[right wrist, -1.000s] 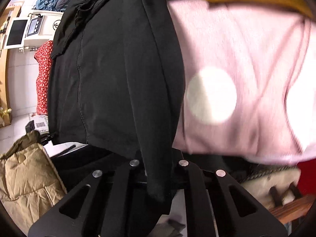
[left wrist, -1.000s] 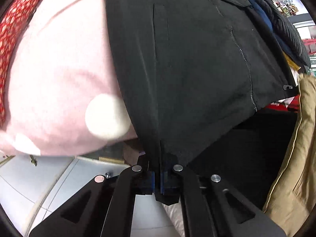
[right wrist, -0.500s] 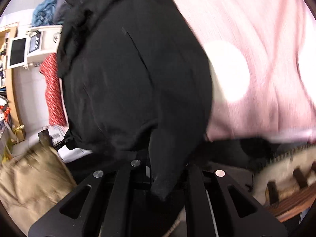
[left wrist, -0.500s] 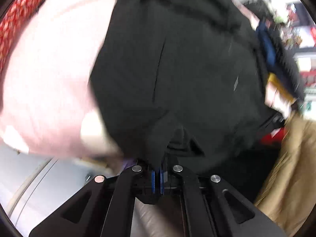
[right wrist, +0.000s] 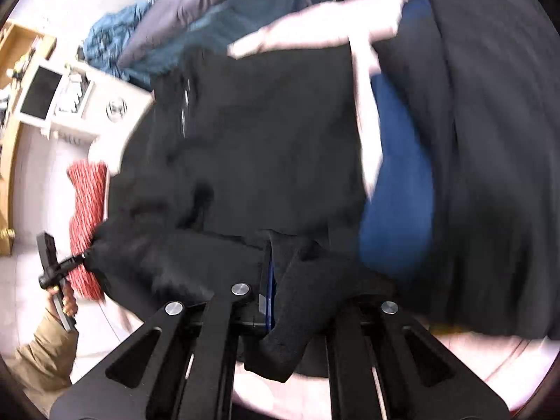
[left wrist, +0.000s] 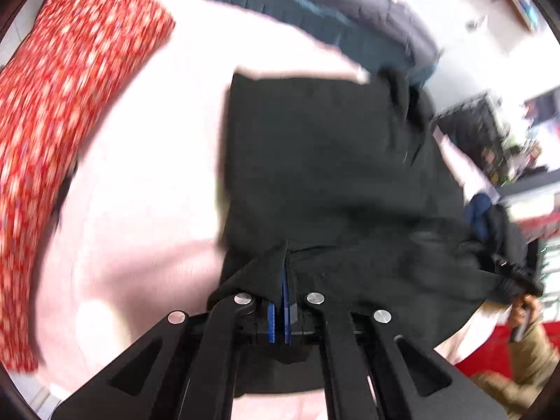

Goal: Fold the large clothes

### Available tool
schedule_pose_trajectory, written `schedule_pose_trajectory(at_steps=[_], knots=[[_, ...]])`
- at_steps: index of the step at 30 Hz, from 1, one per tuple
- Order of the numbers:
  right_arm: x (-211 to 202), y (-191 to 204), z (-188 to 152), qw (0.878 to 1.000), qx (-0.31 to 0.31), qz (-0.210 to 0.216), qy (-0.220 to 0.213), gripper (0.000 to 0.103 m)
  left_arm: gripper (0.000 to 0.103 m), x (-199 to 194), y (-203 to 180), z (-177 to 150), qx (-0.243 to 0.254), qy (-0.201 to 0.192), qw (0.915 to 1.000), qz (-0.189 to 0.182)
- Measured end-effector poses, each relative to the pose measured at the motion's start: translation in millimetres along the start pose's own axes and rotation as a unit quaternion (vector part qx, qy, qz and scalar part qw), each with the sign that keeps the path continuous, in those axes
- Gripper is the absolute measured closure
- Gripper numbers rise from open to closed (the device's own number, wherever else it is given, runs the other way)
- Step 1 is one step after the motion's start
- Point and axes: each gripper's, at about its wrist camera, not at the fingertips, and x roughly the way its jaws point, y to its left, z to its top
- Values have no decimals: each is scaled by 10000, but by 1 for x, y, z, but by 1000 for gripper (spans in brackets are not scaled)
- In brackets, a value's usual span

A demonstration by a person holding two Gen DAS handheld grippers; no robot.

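1. Left wrist view: one left gripper, its two blue-padded fingers pinched tight on an edge of one black garment.
2. That garment lies across one pink blanket; one red patterned cloth sits left of the garment.
3. Right wrist view: one right gripper, nearly closed, clamps another edge of the black garment.
4. One blue cloth lies just right of the garment.
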Motion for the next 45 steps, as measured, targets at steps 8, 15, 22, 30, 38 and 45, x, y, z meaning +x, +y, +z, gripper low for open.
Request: schedule_pose_trajectory(at_steps=[8, 15, 22, 30, 38, 45], knots=[[1, -1, 90, 9975, 616, 269, -240, 95, 100, 13, -28, 86, -12, -343, 9993, 133], [44, -17, 128, 9917, 1261, 246, -43, 95, 100, 45, -26, 133, -259, -218, 9993, 145], [70, -25, 156, 9880, 1517, 305, 12, 95, 100, 67, -15, 164, -729, -127, 9973, 7], [83, -52, 178, 9419, 2930, 1615, -288, 41, 30, 57, 20, 177, -1690, -348, 9823, -734], [40, -42, 183, 9765, 1953, 631, -657, 30, 19, 18, 35, 156, -1438, -863, 9857, -189], [73, 21, 158, 9874, -444, -1515, -50, 44, 10, 71, -33, 129, 202, -317, 9944, 987]])
